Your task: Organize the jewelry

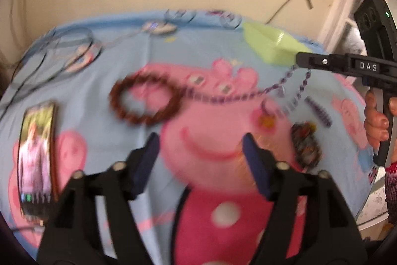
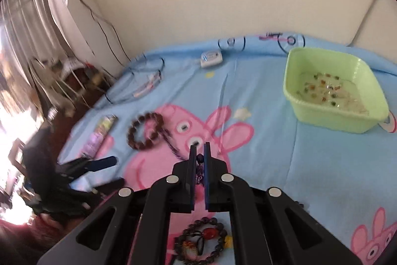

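The right gripper (image 2: 200,149) has its fingers pinched narrow on the purple bead necklace (image 1: 248,97), lifting one end off the bedsheet (image 2: 273,153) while the rest trails back across the pig print; holding it by one end looks like the way to drag the whole strand clear in a single carry; the green tub (image 2: 332,93), with small coloured beads already in its bottom, sits ahead and to the right, surely the destination; the left gripper (image 1: 201,140) hangs wide open above the sheet with nothing between its fingers, seemingly waiting its turn; now the snag: the strand's far end runs up against the brown bead bracelet (image 1: 146,101), touching or overlapping it, blur makes it hard to say, so a quick pull could tow that bracelet along; more pieces lie nearby, a dark bracelet with a red bead (image 2: 202,240) right under the right gripper and a purple hair clip (image 1: 318,111); a phone (image 1: 37,163) lies at the left edge, cables (image 2: 139,83) at the back, well out of the route to the tub
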`<move>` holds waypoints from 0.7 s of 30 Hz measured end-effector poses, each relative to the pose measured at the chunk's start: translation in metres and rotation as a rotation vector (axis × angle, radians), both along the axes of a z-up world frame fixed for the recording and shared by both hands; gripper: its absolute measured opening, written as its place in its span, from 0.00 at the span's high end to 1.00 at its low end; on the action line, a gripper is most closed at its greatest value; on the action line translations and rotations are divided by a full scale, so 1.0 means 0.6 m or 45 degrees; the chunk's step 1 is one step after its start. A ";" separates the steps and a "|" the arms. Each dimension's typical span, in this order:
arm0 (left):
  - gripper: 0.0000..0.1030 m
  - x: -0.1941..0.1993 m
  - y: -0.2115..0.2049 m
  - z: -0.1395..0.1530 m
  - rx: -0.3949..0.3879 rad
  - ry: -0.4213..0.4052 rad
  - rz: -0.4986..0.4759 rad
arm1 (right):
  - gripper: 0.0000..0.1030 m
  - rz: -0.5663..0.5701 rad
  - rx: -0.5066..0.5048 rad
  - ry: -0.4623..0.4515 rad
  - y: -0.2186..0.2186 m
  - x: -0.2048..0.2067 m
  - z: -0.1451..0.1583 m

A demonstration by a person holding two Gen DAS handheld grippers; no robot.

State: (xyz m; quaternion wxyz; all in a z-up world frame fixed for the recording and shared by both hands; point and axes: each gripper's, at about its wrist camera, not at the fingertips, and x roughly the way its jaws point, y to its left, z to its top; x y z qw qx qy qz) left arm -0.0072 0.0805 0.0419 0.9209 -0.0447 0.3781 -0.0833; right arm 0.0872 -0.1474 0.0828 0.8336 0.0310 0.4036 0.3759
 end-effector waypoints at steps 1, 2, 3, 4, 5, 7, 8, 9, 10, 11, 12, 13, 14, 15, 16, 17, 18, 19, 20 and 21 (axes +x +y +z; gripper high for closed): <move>0.33 0.010 -0.019 0.013 0.004 -0.025 -0.042 | 1.00 0.005 0.026 -0.002 -0.003 -0.002 0.012; 0.33 0.017 -0.032 0.022 0.006 -0.042 -0.073 | 1.00 0.012 0.049 -0.010 -0.005 -0.004 0.023; 0.30 0.028 -0.056 0.035 0.010 -0.070 -0.130 | 1.00 0.017 0.061 -0.015 -0.003 -0.005 0.031; 0.29 0.037 -0.074 0.042 0.018 -0.086 -0.162 | 1.00 0.025 0.078 -0.023 -0.002 -0.007 0.040; 0.29 0.047 -0.091 0.049 0.027 -0.099 -0.193 | 1.00 0.031 0.090 -0.030 0.002 -0.008 0.047; 0.29 0.060 -0.116 0.056 0.031 -0.112 -0.243 | 1.00 0.040 0.113 -0.048 0.003 -0.013 0.060; 0.29 0.071 -0.129 0.060 0.023 -0.116 -0.262 | 1.00 0.041 0.131 -0.057 0.003 -0.016 0.069; 0.29 0.079 -0.136 0.062 0.006 -0.112 -0.269 | 1.00 0.042 0.152 -0.063 0.000 -0.018 0.077; 0.29 0.084 -0.139 0.064 -0.011 -0.110 -0.276 | 1.00 0.044 0.170 -0.068 0.001 -0.020 0.083; 0.29 0.092 -0.143 0.067 -0.038 -0.118 -0.282 | 1.00 0.046 0.192 -0.075 -0.001 -0.023 0.092; 0.37 0.096 -0.145 0.070 -0.042 -0.124 -0.282 | 1.00 0.046 0.215 -0.086 -0.004 -0.025 0.102; 0.49 0.104 -0.147 0.071 -0.042 -0.121 -0.284 | 1.00 0.043 0.229 -0.097 -0.007 -0.026 0.111; 0.79 0.114 -0.148 0.070 -0.056 -0.092 -0.293 | 1.00 0.038 0.247 -0.119 -0.012 -0.028 0.124; 0.95 0.120 -0.145 0.071 -0.081 -0.072 -0.300 | 1.00 0.031 0.260 -0.146 -0.017 -0.029 0.138; 0.95 0.127 -0.145 0.074 -0.112 -0.064 -0.303 | 1.00 0.024 0.266 -0.166 -0.021 -0.030 0.148; 0.95 0.135 -0.144 0.085 -0.133 -0.076 -0.307 | 1.00 0.016 0.269 -0.185 -0.024 -0.028 0.158; 0.95 0.140 -0.147 0.095 -0.129 -0.090 -0.306 | 1.00 0.005 0.273 -0.202 -0.027 -0.024 0.167; 0.95 0.145 -0.150 0.106 -0.124 -0.108 -0.307 | 1.00 -0.003 0.275 -0.213 -0.030 -0.020 0.173; 0.95 0.150 -0.153 0.119 -0.124 -0.127 -0.313 | 1.00 -0.017 0.277 -0.225 -0.034 -0.013 0.180; 0.95 0.159 -0.159 0.136 -0.127 -0.144 -0.324 | 1.00 -0.033 0.281 -0.238 -0.039 -0.005 0.190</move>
